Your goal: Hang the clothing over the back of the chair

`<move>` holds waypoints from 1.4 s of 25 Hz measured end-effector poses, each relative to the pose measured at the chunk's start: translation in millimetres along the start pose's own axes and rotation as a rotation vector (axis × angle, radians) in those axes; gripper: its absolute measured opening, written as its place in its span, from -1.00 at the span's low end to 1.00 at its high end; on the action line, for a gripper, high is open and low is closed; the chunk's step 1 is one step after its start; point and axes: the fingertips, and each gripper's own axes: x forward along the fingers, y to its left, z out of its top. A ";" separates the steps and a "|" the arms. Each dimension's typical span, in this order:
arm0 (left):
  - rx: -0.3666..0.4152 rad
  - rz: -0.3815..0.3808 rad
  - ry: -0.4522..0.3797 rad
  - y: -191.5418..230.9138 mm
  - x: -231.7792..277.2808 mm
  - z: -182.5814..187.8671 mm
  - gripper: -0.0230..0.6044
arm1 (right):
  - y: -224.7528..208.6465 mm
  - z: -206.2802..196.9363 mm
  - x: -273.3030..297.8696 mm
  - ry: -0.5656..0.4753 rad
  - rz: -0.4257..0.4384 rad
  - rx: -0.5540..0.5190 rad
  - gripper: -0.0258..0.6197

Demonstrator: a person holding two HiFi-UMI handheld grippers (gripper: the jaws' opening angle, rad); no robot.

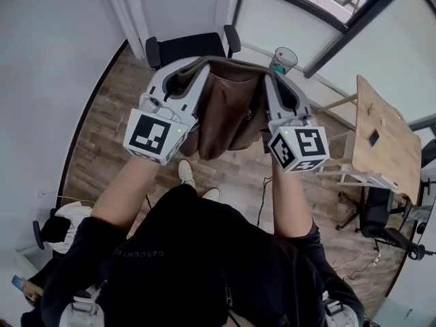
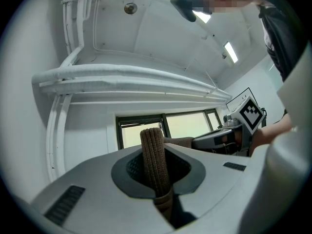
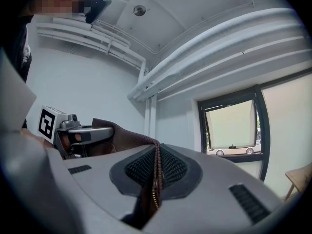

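Left tool (image 1: 181,73) and right tool (image 1: 273,80) each clamp the brown jacket (image 1: 228,111), spreading it near the chair (image 1: 185,48), ready for hanging.

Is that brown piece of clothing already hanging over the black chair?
No, the brown clothing is held up between the left gripper and right gripper, with the black chair bare beyond it.

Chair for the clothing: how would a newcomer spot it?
Look to the wood floor's far edge, by the white wall. The black chair stands there, beyond the brown garment. Unlike the office chair by the wooden table, it stands alone.
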 end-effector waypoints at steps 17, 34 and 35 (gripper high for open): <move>-0.002 -0.017 -0.048 82.0 67.4 -13.9 -0.78 | -35.6 13.0 100.2 -0.014 -0.038 -0.028 -0.81; -0.060 -0.084 -0.034 146.1 110.9 -61.4 -0.78 | -52.4 -11.1 177.6 0.046 -0.097 -0.030 -0.81; -0.062 -0.083 -0.030 148.0 113.1 -63.8 -0.78 | -54.0 -12.8 180.8 0.050 -0.095 -0.027 -0.81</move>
